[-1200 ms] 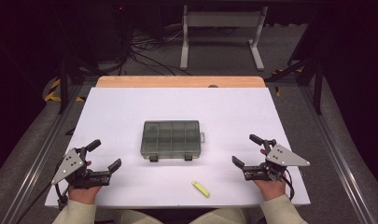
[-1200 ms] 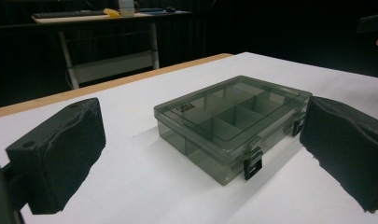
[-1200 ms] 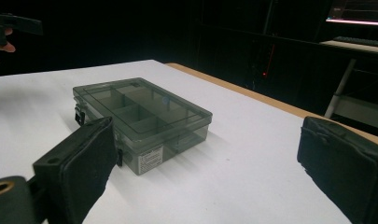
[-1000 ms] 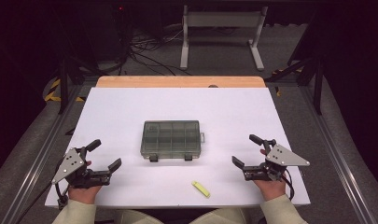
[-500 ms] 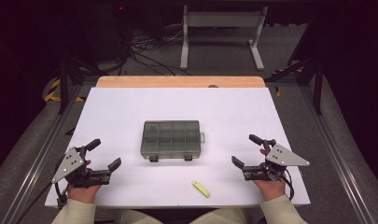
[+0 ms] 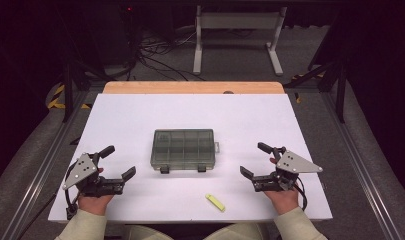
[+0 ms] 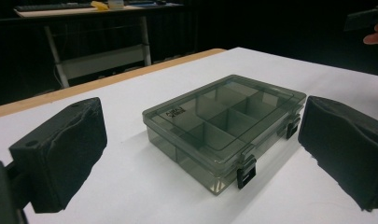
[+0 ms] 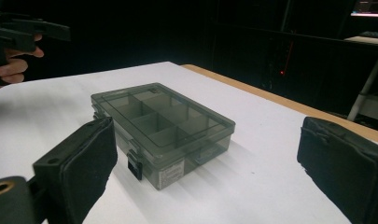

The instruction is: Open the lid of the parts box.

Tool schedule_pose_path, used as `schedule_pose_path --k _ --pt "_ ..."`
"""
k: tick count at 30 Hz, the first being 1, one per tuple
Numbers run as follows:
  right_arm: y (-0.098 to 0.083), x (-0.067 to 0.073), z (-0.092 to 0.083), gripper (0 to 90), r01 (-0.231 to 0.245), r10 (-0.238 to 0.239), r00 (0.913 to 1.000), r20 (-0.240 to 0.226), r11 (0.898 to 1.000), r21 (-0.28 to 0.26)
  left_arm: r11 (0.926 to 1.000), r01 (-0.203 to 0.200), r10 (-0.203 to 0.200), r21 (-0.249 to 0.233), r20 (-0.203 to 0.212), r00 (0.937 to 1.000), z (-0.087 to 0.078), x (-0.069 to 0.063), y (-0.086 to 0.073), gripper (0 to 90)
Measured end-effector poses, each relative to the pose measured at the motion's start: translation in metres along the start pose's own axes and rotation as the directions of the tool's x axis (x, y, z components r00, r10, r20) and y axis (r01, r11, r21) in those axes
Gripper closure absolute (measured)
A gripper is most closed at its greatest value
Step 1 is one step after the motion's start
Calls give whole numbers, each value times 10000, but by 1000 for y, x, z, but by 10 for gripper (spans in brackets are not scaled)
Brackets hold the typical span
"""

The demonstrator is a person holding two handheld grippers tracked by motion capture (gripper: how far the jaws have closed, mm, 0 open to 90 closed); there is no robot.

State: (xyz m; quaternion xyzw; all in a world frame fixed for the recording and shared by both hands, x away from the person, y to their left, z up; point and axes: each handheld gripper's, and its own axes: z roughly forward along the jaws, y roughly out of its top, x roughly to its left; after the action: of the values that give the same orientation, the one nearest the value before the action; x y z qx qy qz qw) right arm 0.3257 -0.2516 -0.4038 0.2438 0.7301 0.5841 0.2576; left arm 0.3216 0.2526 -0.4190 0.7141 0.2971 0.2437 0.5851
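closed compartment box (image 6: pixel 184 149) sits mid-bench, latches facing the person. left gripper (image 6: pixel 115 164) and right gripper (image 6: pixel 255 161) flank it, jaws wide, empty. a one-sided push would likely skid it.

The high view looks down over the table (image 6: pixel 140 120); both low gripper views face the same box (image 6: pixel 183 149) closely from opposite sides.

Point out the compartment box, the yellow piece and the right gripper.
compartment box (image 6: pixel 184 148), high view, middle of its clear lid.
yellow piece (image 6: pixel 215 202), high view, middle of its length.
right gripper (image 6: pixel 256 161), high view, gap between its open tips.
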Motion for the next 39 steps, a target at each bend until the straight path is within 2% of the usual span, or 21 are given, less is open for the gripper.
schedule_pose_path --k 8,13,15,17,21,29,31,32,35,39 --pt "9 4 20 55 79 -78 9991 -428 10000 40 9998 -171 166 110 384 9991 19 -3 10 18" --pt "16 7 30 55 258 -257 9980 -581 9997 2 9999 -110 108 33 516 9986 29 -3 14 17" --pt "18 7 34 55 261 -261 9975 -663 9997 -6 9999 -85 76 150 604 9981 31 -4 14 15" --pt "19 8 38 54 277 -275 9972 -701 9996 27 9997 -167 158 152 605 9980 34 -3 15 14" --pt "20 8 43 54 199 -194 9966 -798 9998 44 9995 -140 121 283 674 9977 39 -4 16 12" --pt "24 13 60 53 351 -326 9942 -1026 9991 225 9994 -54 28 350 749 9972 49 -2 19 15" --pt "24 13 64 54 379 -344 9939 -1043 9988 316 9979 -279 236 589 740 9970 52 -2 19 17" --pt "24 13 67 54 229 -188 9943 -1053 9990 377 9975 -256 208 658 727 9971 53 -2 18 19" --pt "25 13 74 54 287 -225 9941 -1064 9980 567 9968 -183 119 778 821 9966 58 0 19 20" --pt "24 13 79 54 333 -251 9934 -1123 9969 715 9941 -419 334 1004 851 9958 62 2 20 25"
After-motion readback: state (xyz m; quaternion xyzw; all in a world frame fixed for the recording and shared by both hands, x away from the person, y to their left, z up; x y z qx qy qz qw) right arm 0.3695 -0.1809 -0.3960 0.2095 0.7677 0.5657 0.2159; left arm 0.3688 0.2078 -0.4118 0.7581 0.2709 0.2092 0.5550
